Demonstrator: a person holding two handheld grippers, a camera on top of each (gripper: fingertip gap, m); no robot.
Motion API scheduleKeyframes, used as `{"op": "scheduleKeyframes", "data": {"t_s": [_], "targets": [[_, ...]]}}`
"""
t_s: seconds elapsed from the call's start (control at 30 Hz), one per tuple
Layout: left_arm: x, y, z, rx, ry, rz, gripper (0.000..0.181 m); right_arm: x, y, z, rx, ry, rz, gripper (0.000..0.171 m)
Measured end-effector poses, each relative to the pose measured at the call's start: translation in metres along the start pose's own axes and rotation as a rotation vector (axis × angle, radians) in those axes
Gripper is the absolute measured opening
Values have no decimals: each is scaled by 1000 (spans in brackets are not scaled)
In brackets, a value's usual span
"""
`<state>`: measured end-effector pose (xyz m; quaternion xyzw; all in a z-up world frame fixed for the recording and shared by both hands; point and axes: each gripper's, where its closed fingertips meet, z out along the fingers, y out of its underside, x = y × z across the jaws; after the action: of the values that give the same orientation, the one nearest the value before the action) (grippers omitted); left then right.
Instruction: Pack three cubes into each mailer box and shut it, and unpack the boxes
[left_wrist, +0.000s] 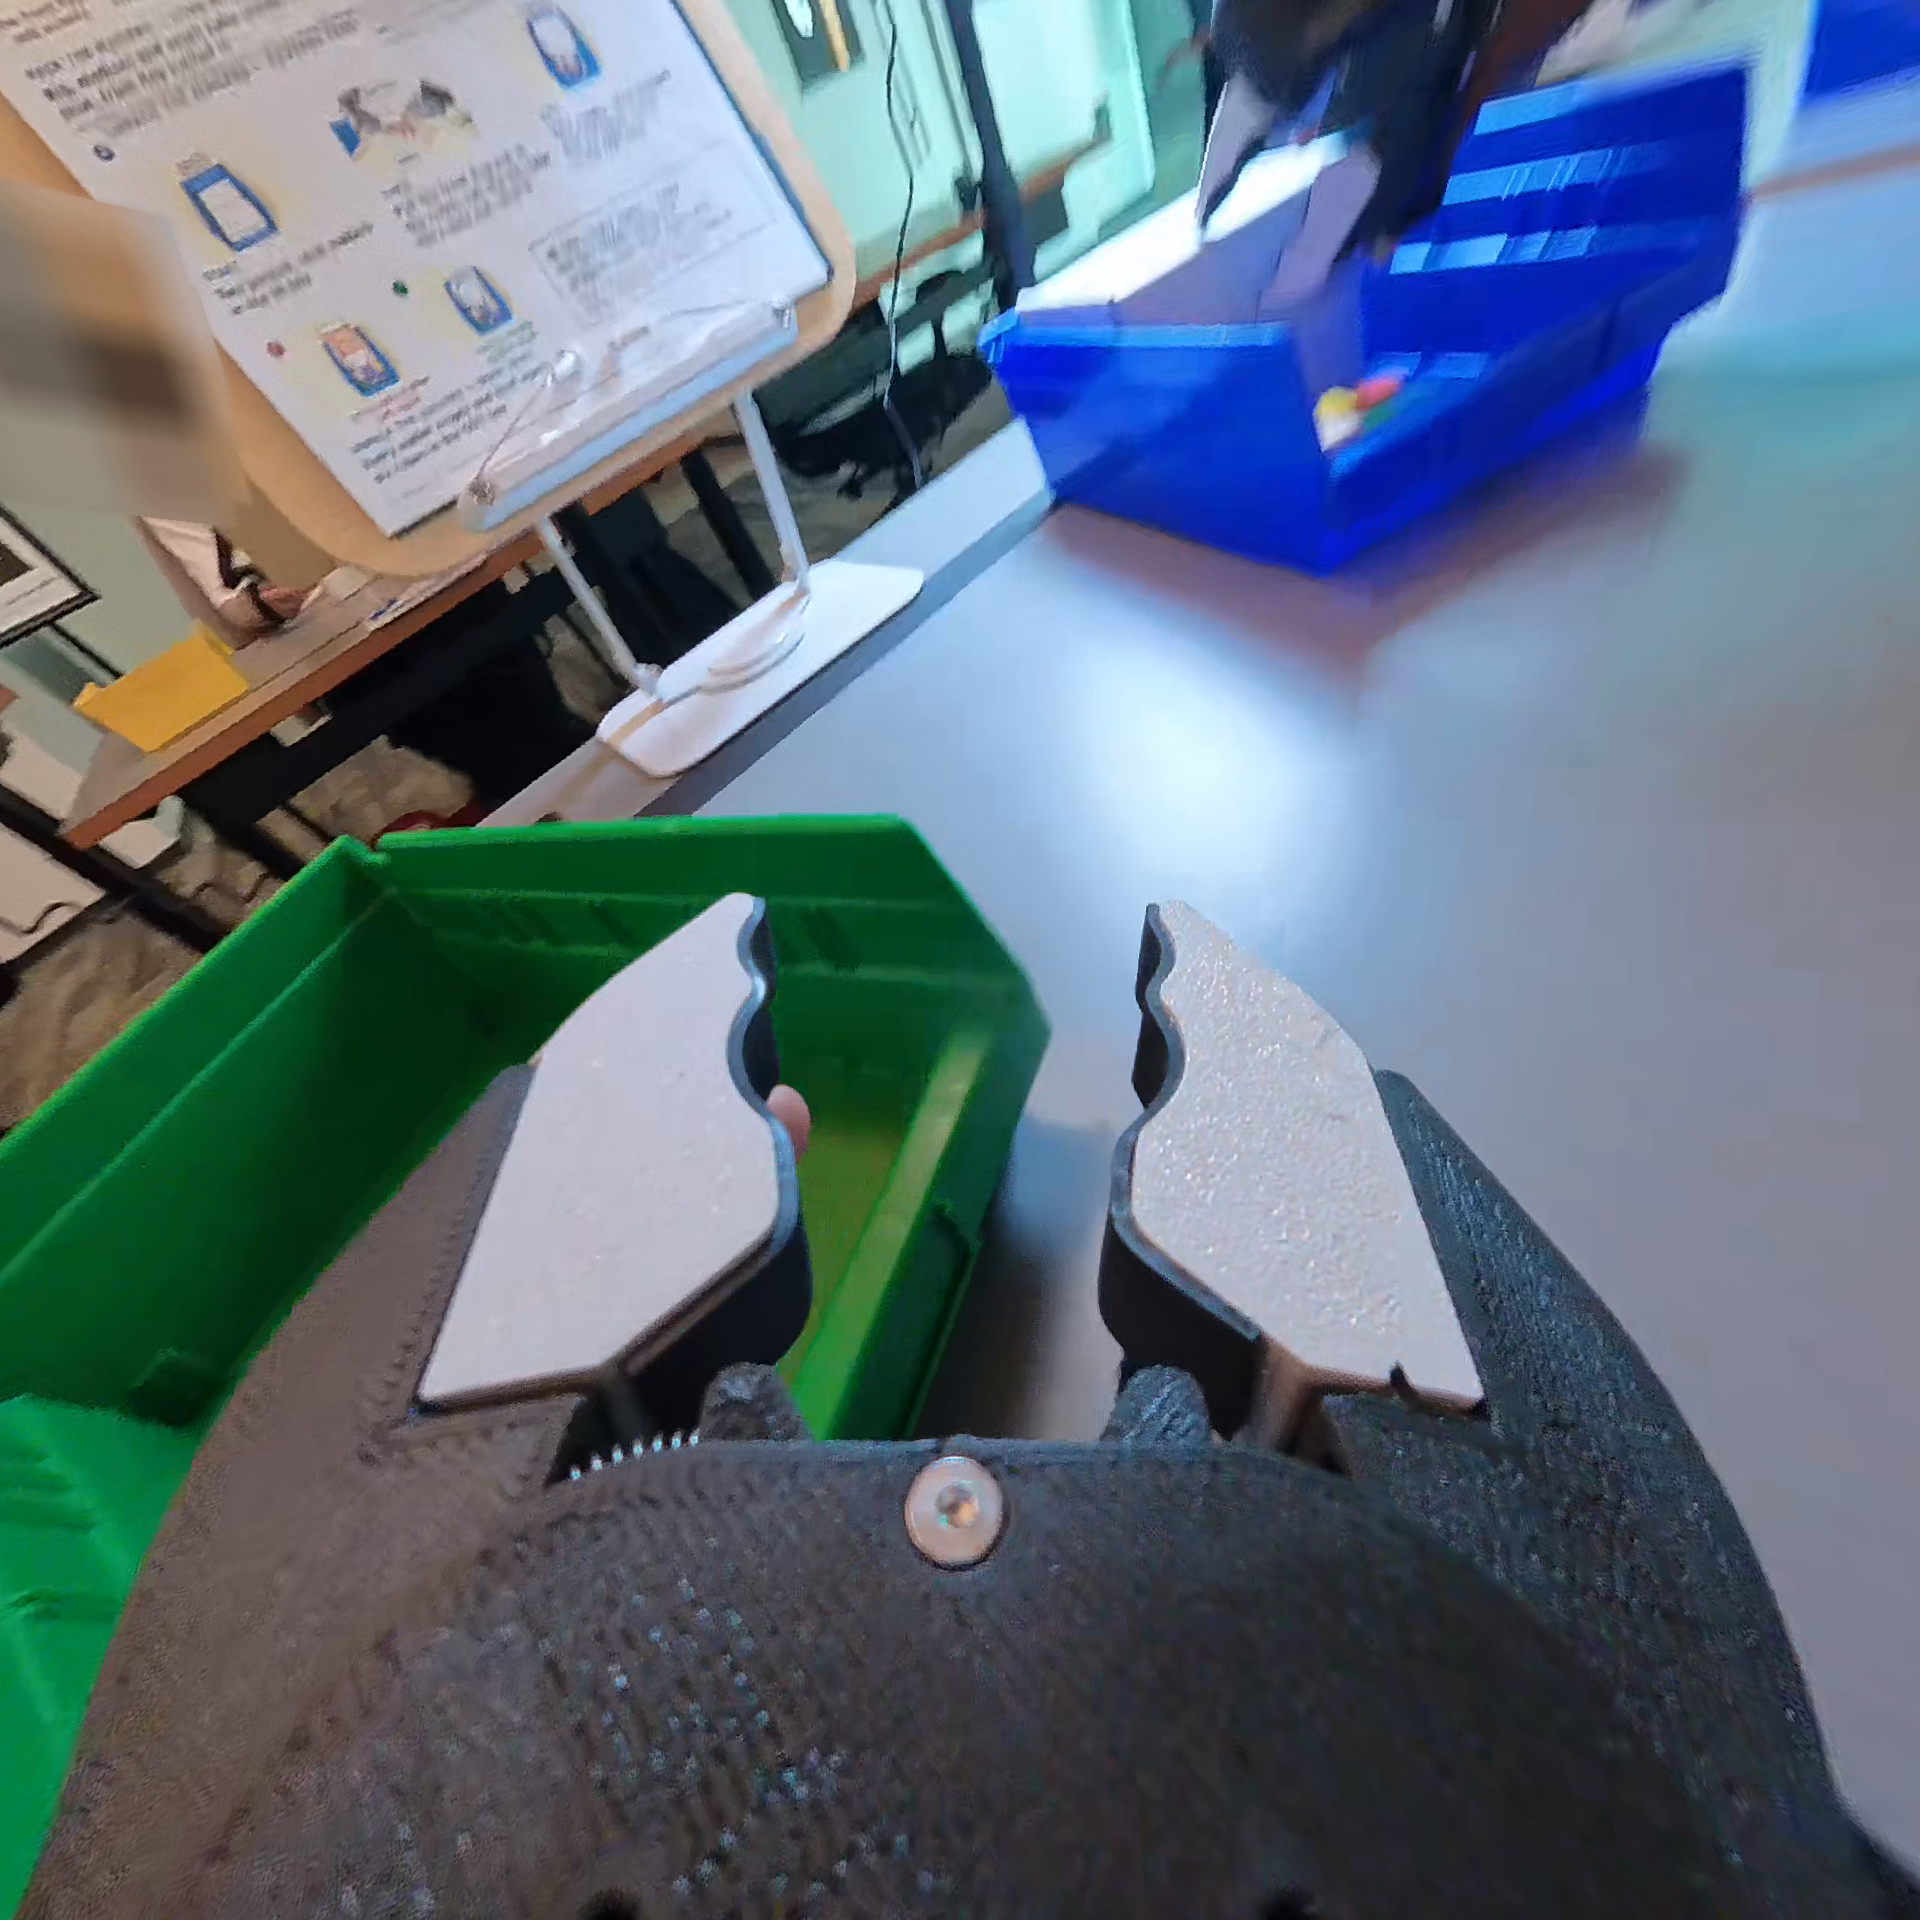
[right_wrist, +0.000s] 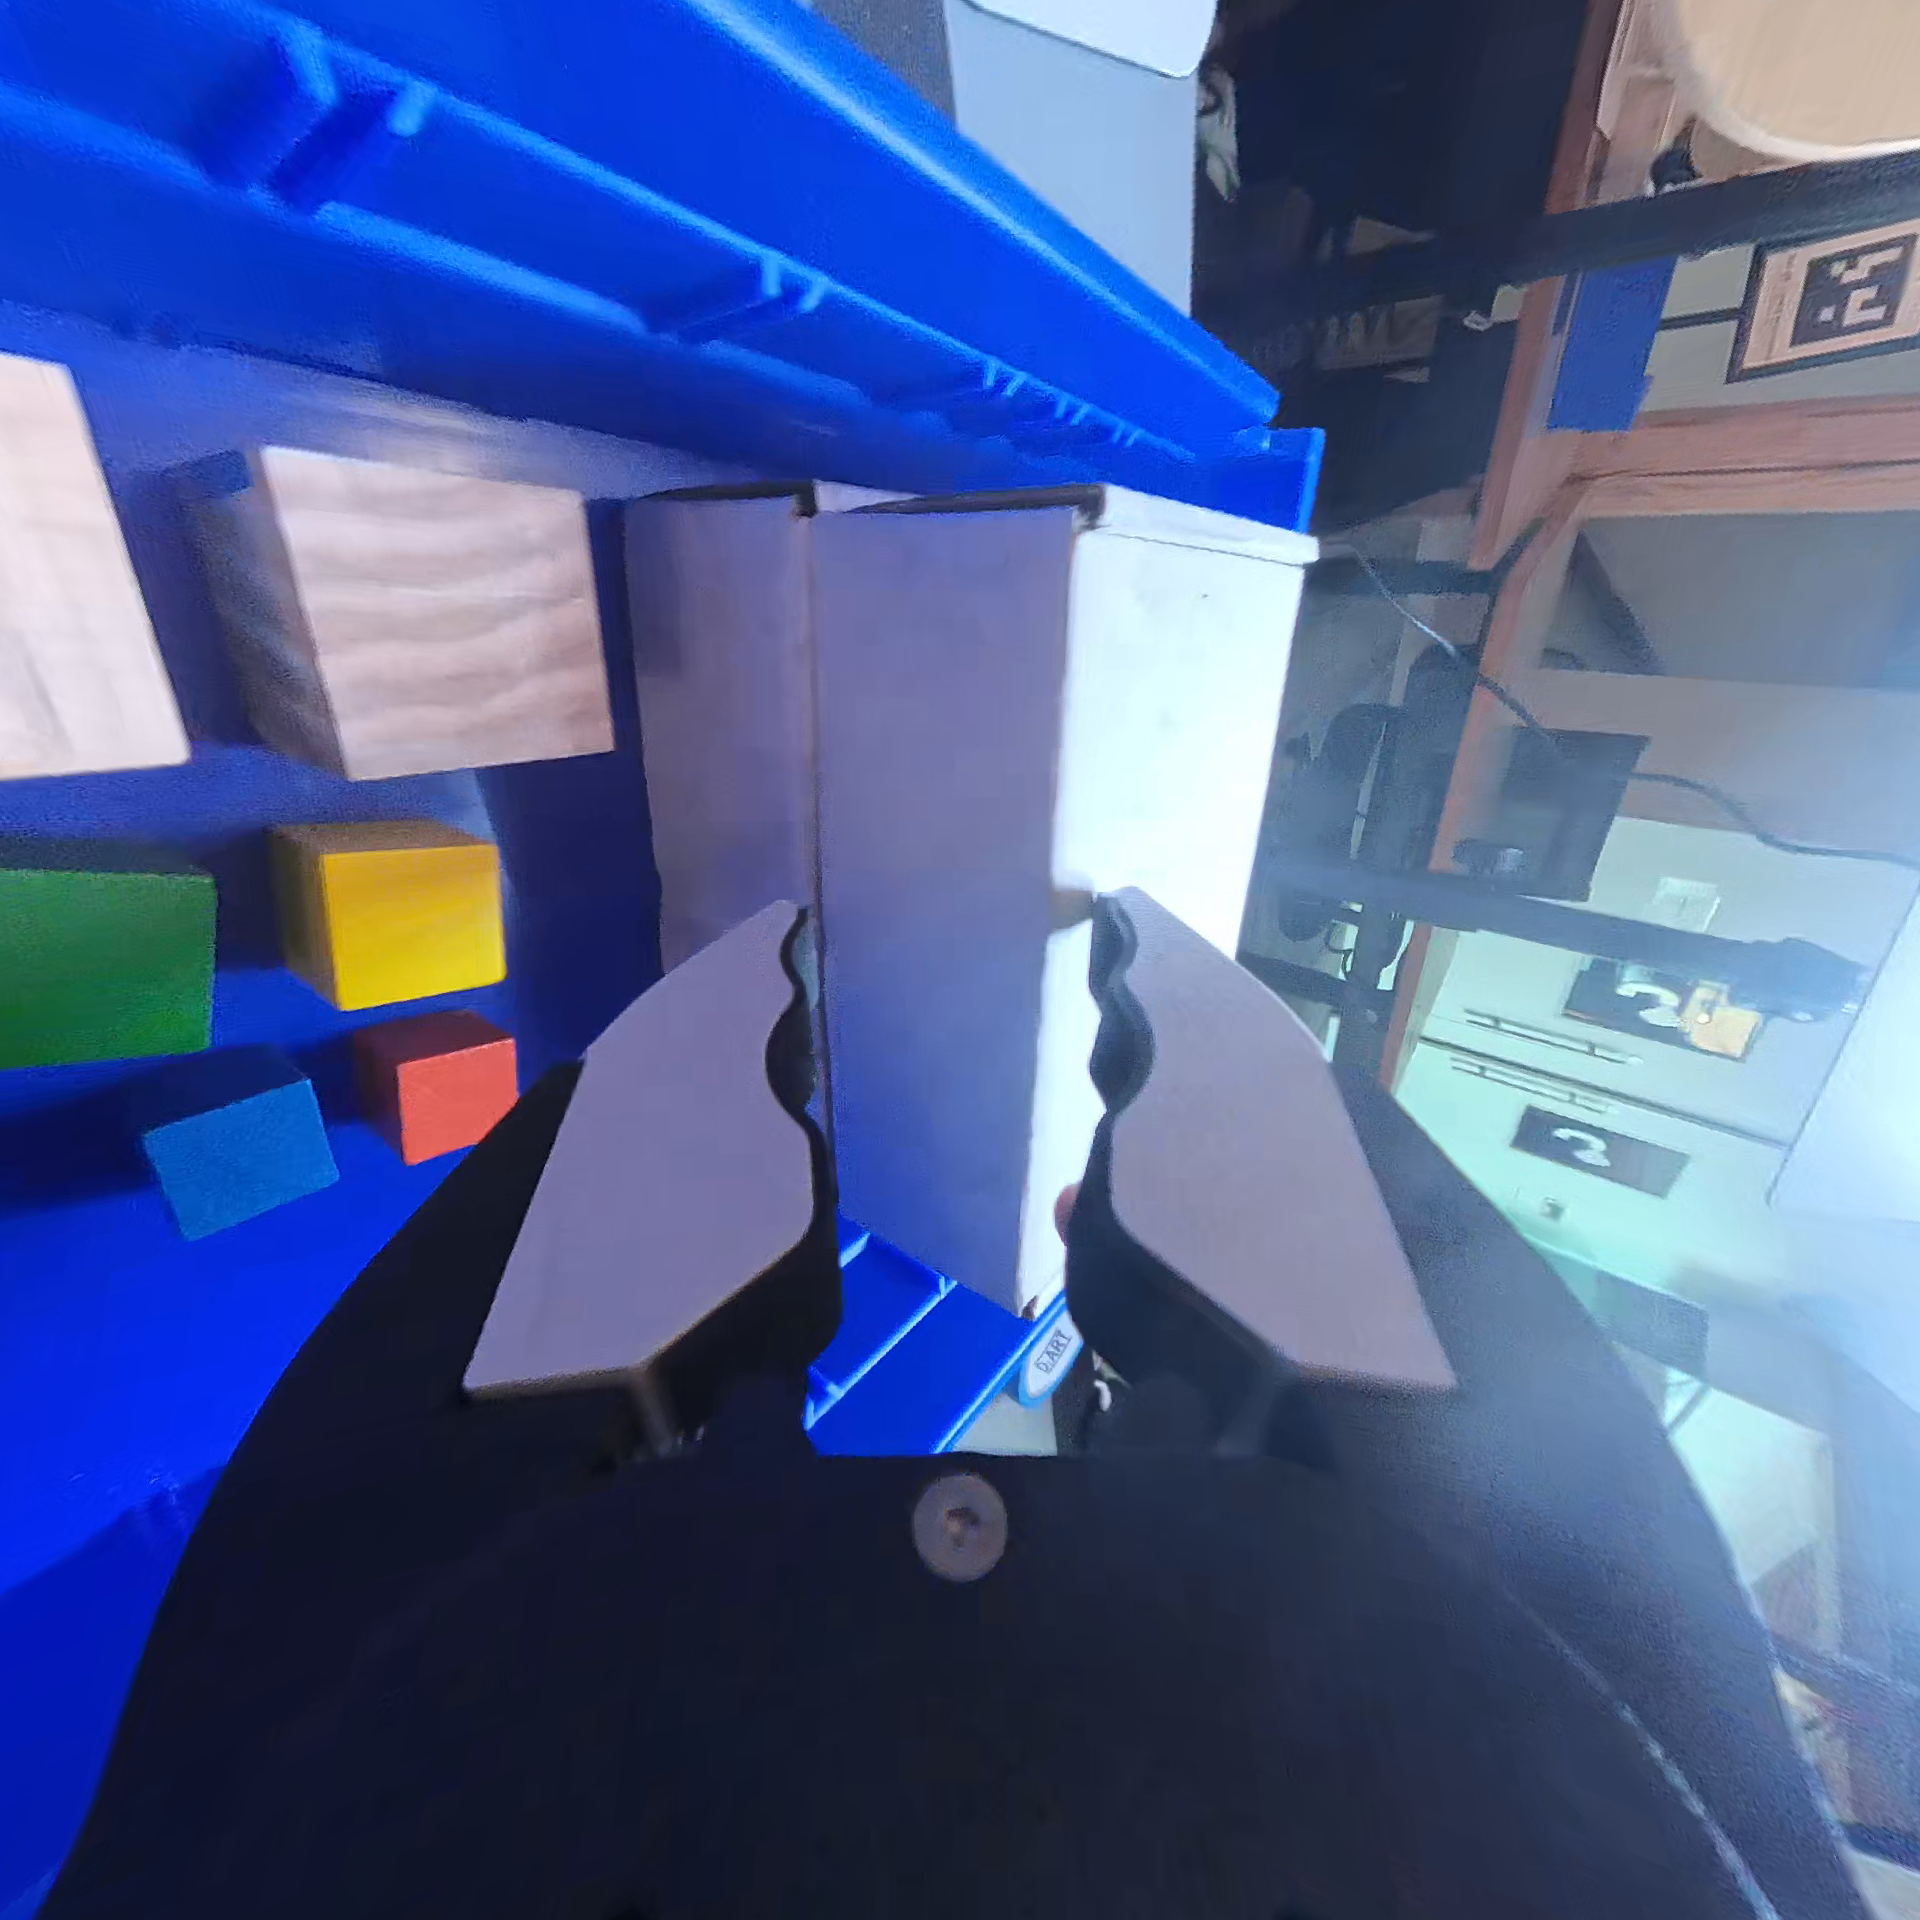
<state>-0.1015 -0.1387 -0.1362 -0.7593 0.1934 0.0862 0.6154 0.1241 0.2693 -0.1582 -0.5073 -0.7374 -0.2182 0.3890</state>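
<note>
My right gripper (right_wrist: 945, 925) reaches into the blue bin (right_wrist: 623, 208) and is shut on a white mailer box (right_wrist: 935, 727) that stands on edge at the bin's right end. Another white box (right_wrist: 717, 675) stands just left of it. Loose cubes lie in the bin: two wooden (right_wrist: 436, 613), yellow (right_wrist: 405, 914), green (right_wrist: 104, 966), red (right_wrist: 447, 1081), blue (right_wrist: 239, 1153). My left gripper (left_wrist: 956, 925) is open and holds nothing, over the right end of a green bin (left_wrist: 312, 1039). The blue bin (left_wrist: 1195, 436) and the blurred right gripper (left_wrist: 1351, 125) show far off.
The grey table (left_wrist: 1455, 935) stretches between the green and blue bins. A white stand holding a printed sheet (left_wrist: 468, 260) sits at the table's far left edge, its base (left_wrist: 769, 644) on the tabletop. Another table and shelving lie beyond. There is about 45 cm between the tips of the two grippers.
</note>
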Motion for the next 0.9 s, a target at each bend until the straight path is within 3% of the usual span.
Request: {"op": "scheduleKeyframes", "data": {"t_s": [0.1, 0.2, 0.37, 0.47, 0.63, 0.77, 0.9], "targets": [[-11, 31, -5, -232, 32, 57, 71, 13, 2, 8, -26, 63, -16, 39], [-21, 66, -13, -436, 59, 101, 72, 13, -5, 1, -18, 71, 44, 48], [-37, 111, -23, -674, 14, 350, 60, -15, -49, -63, 227, 22, 267, 50], [-33, 120, -20, -694, 24, 435, 32, -57, -57, -100, 303, -101, 309, 50], [-33, 115, 0, -652, 22, 502, 31, -120, -36, -128, 240, -320, 281, 49], [-12, 97, 33, -598, 106, 560, 31, -138, -23, -111, 134, -305, 173, 49], [18, 74, 81, -519, 212, 621, 31, -143, -35, -86, 111, -248, 67, 31]]}}
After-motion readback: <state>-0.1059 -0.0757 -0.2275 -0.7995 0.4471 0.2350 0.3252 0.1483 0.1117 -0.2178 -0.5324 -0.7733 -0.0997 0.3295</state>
